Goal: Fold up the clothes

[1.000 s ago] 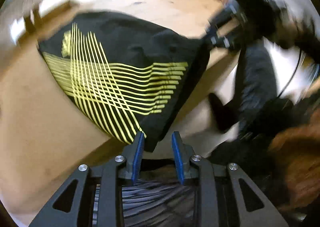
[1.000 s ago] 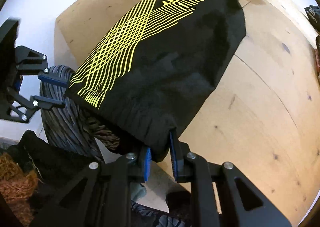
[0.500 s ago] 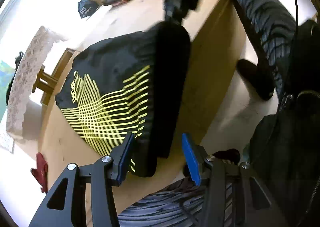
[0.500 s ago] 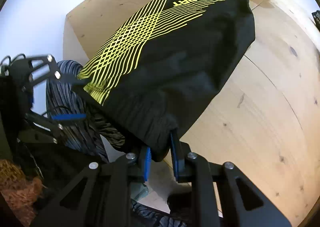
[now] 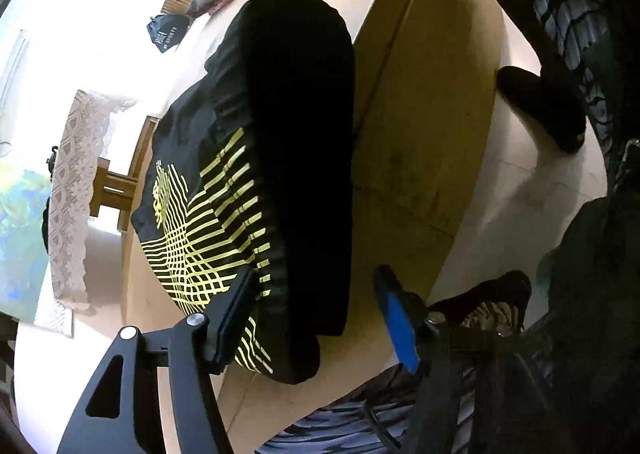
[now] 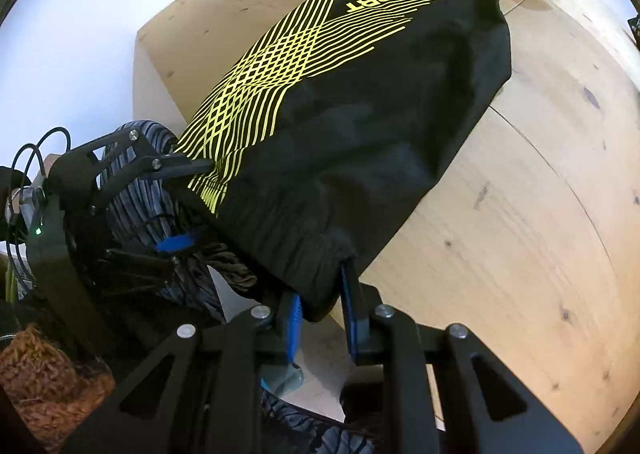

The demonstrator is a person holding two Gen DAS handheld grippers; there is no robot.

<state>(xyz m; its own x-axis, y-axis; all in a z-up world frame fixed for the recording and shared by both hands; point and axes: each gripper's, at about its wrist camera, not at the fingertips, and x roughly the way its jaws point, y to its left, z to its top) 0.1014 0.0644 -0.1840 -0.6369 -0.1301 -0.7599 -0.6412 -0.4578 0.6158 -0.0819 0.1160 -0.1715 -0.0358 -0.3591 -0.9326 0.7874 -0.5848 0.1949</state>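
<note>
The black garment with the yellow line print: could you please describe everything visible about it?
The black garment with the yellow line print is soft dark fabric, folded into a long panel bearing crossing yellow lines and the word SPORT. It lies on the pale wooden table, its near end overhanging the edge. The right gripper pinches one near corner; the left gripper is open, straddling the other near corner.

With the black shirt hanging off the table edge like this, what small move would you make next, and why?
Probably close the left gripper on the shirt corner: its jaws straddle that corner without pressing it, while the right gripper already pinches the other corner at the table edge.
</note>
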